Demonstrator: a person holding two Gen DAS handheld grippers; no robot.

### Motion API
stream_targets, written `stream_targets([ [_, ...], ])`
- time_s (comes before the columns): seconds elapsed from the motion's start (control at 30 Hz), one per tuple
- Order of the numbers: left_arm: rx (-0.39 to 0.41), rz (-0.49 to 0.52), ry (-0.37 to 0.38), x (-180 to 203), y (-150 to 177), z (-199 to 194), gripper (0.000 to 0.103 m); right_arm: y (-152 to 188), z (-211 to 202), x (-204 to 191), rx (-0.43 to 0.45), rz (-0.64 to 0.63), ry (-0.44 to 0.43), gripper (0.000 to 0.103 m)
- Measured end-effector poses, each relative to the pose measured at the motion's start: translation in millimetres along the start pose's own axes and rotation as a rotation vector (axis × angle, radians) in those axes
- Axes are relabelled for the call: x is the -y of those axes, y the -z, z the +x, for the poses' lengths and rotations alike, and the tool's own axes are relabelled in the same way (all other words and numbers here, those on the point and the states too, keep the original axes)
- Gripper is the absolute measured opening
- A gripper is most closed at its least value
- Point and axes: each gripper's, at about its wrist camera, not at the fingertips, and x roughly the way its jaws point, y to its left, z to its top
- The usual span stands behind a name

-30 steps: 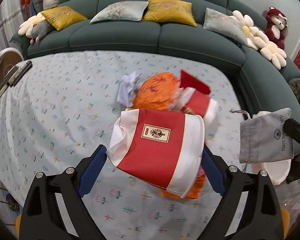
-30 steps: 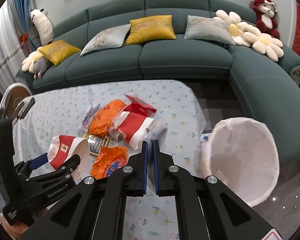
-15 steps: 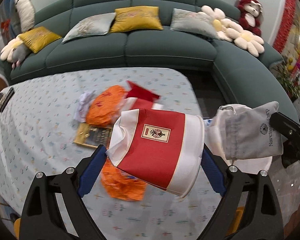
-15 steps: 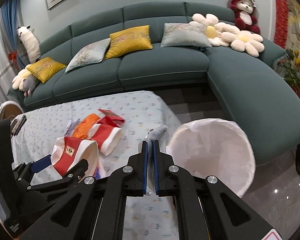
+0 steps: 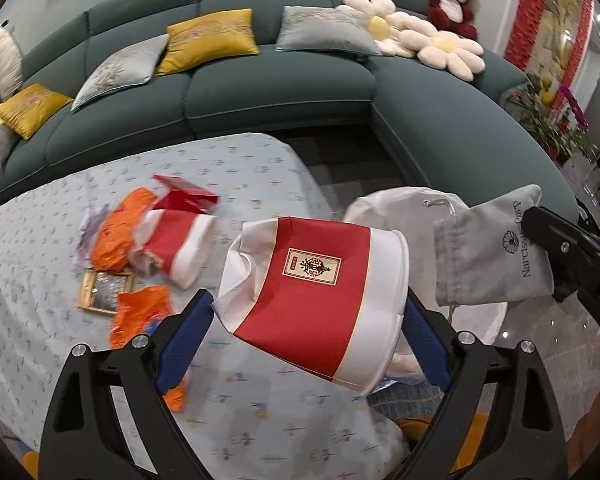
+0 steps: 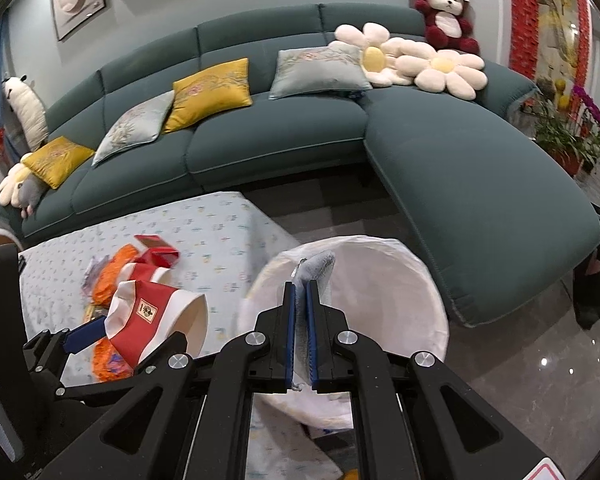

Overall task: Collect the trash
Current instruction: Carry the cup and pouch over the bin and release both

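Both my claws tilt downward past the table (image 5: 260, 168) edge. My left claw (image 5: 308, 320) clamps the red-and-white paper cup (image 5: 320, 292) sideways between its blue pads. My right claw (image 6: 301, 320) is pinched nearly closed on the grey drawstring pouch (image 6: 314, 270), which hangs over the white-lined bin (image 6: 400, 280) mouth.

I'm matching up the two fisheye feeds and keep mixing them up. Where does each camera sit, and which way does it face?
Left wrist: sits behind the left claw, facing down across the table towards the sofa; its fingers clamp a red-and-white bag.
Right wrist: sits behind the right claw, over the white bin; its fingers pinch a grey pouch.
Shared: each shows the other claw, both bags, the bin, the table and the sofa.
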Motion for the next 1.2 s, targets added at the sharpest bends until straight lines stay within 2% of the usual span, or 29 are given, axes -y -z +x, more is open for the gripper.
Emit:
stream_targets([
  [0.23,-0.022,0.053,0.030,33,-4,19,0.087,0,16,27,-0.022,0.022,0.031,0.005],
  [0.53,-0.050,0.087,0.051,55,-9,40,0.087,-2,33,48,-0.042,0.048,0.049,0.006],
  [0.63,-0.051,0.086,0.063,58,-10,43,0.088,-2,34,49,-0.038,0.050,0.061,0.010],
  [0.77,-0.060,0.053,0.071,59,-12,46,0.091,-4,33,52,-0.029,0.061,0.075,0.030],
  [0.8,-0.059,0.050,0.071,59,-12,47,0.091,-4,33,52,-0.026,0.061,0.075,0.032],
  [1.0,-0.046,0.053,0.066,56,-11,42,0.091,-9,26,51,-0.012,0.057,0.087,0.040],
  [1.2,-0.033,0.030,0.060,43,-11,33,0.091,-9,19,42,-0.007,0.046,0.087,0.043],
])
